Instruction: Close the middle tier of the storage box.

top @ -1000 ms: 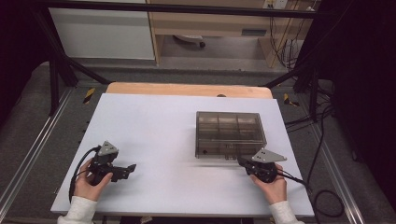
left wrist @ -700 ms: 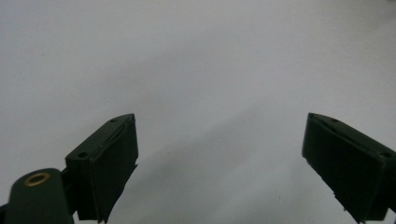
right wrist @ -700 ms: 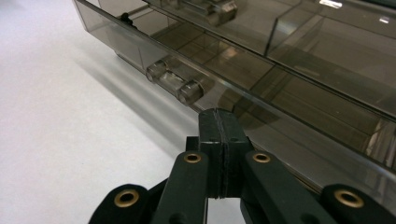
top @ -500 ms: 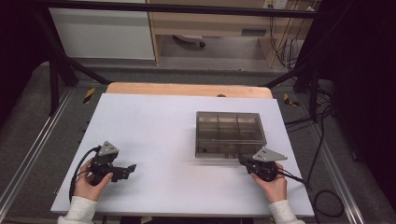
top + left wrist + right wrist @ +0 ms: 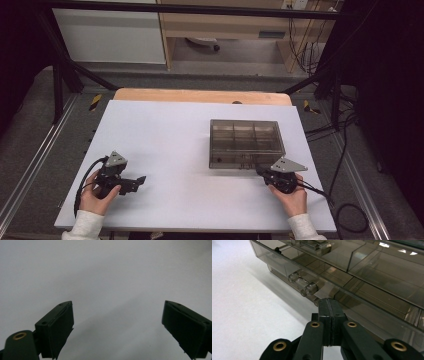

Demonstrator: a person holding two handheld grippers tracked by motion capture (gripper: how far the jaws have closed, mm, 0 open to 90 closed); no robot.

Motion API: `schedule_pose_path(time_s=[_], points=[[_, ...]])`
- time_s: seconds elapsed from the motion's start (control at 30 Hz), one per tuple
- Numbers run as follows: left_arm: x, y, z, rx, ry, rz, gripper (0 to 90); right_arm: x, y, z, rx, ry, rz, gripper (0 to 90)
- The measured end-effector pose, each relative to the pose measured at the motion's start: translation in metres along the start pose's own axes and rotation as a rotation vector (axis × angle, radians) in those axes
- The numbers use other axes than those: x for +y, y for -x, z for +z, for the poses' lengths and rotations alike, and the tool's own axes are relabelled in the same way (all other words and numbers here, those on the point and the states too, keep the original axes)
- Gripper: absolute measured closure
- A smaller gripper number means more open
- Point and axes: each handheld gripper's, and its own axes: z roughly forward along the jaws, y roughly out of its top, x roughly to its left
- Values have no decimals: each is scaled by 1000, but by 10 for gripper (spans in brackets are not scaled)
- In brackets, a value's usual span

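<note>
A white table (image 5: 200,150) carries a smoky clear box (image 5: 245,142) with compartments at its right half, lid closed. The left hand (image 5: 92,197) holds the left claw (image 5: 140,181) over bare table at the near left, well apart from the box; its jaws stand wide apart and hold nothing. The right hand (image 5: 292,197) holds the right claw (image 5: 260,170) at the box's near edge, jaws pressed together, tips just beside a latch (image 5: 303,283).
</note>
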Motion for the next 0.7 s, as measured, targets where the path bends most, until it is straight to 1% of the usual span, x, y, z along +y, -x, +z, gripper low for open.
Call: schedule_pose_path(time_s=[0.7], points=[[0, 0, 0, -2, -1, -2, 99, 2, 3, 7, -12, 5, 3, 900]])
